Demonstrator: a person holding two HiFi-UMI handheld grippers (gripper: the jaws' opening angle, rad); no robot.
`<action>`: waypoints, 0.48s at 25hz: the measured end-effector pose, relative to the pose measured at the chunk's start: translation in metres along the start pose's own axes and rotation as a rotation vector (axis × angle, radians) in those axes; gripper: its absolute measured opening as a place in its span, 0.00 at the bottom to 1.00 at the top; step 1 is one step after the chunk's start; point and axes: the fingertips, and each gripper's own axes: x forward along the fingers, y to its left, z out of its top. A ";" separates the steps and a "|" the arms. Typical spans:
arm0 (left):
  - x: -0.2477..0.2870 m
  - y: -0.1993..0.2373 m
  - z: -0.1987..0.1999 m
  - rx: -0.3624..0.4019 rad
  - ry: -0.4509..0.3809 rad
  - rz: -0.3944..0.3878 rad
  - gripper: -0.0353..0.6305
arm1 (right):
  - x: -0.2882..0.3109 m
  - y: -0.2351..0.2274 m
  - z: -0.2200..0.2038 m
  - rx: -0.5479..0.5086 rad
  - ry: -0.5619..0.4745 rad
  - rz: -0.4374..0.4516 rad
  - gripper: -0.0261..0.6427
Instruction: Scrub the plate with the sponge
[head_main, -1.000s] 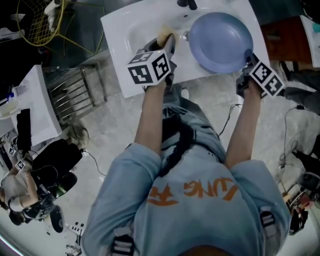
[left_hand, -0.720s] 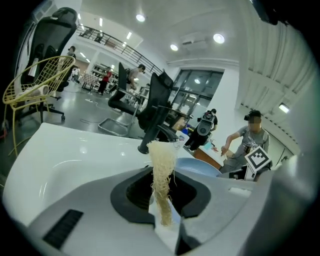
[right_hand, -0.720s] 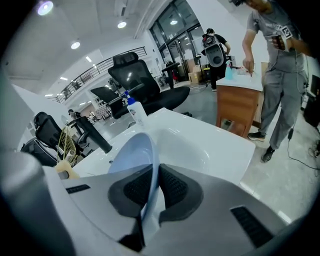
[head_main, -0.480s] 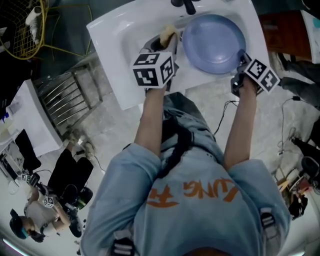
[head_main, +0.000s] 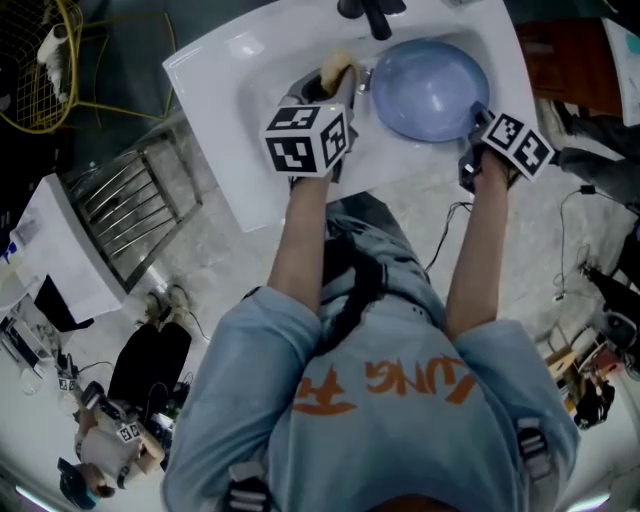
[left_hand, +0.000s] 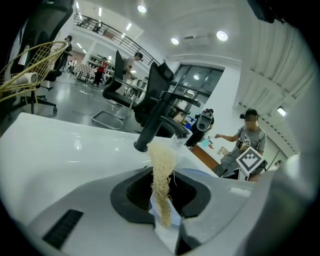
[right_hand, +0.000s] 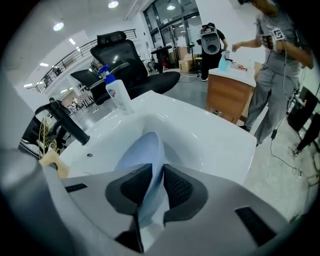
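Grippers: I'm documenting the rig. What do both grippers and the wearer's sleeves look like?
The left gripper and right gripper are light grey with dark ribbed pads, each carrying a white cube of black square markers. The light blue shirt has short sleeves.

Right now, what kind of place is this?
Probably a big open office or workshop, not a home kitchen. A white sink with a black tap stands among black office chairs and a wooden desk.
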 end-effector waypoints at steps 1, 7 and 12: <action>0.001 0.000 0.000 0.000 0.001 -0.002 0.13 | 0.002 0.000 -0.001 -0.009 0.008 -0.011 0.15; 0.001 0.000 0.003 0.000 -0.005 -0.005 0.13 | 0.007 -0.007 -0.009 -0.066 0.052 -0.084 0.15; -0.003 -0.002 0.002 -0.003 -0.014 0.002 0.13 | 0.004 -0.020 -0.014 -0.129 0.051 -0.156 0.16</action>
